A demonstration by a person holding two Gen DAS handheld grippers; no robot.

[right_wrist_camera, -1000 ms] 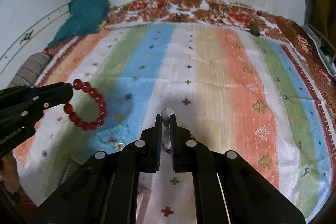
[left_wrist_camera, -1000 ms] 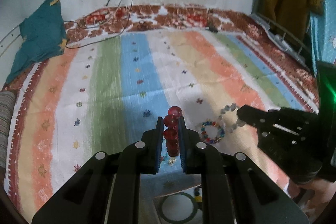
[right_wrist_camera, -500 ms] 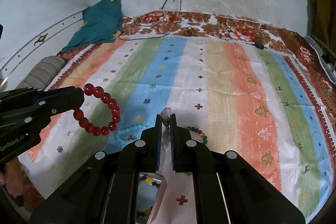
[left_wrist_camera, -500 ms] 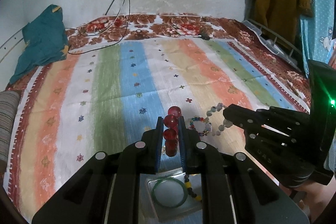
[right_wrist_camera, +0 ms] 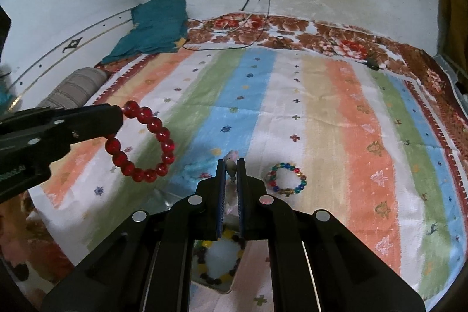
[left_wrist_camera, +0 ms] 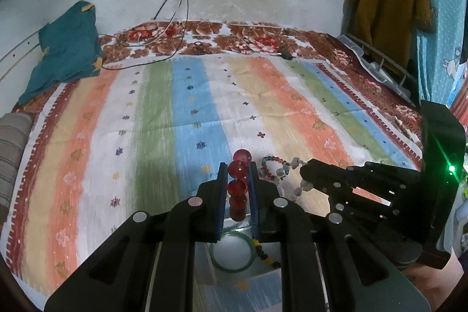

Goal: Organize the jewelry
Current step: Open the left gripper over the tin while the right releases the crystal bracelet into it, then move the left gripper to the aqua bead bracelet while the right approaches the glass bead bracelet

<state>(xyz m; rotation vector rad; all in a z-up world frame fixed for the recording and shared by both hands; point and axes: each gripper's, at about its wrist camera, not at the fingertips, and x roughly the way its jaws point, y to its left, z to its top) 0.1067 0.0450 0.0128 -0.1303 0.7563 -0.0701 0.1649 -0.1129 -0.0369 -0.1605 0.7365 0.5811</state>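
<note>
While clamped on red bracelet (right_wrist_camera: 140, 144) | left gripper (left_wrist_camera: 237, 165) hides tray | right gripper (right_wrist_camera: 231, 163) pinches pale beads (left_wrist_camera: 288, 177)

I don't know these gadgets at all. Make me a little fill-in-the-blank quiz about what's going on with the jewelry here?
1. The left gripper is shut on a bracelet of large ____ beads.
2. The right gripper holds a string of pale beads that hangs ____ the bedspread.
3. The multicolored bracelet lies on the bedspread, held by ____ gripper.
4. The green bangle lies in a ____.

Missing words: red; above; neither; tray
</note>
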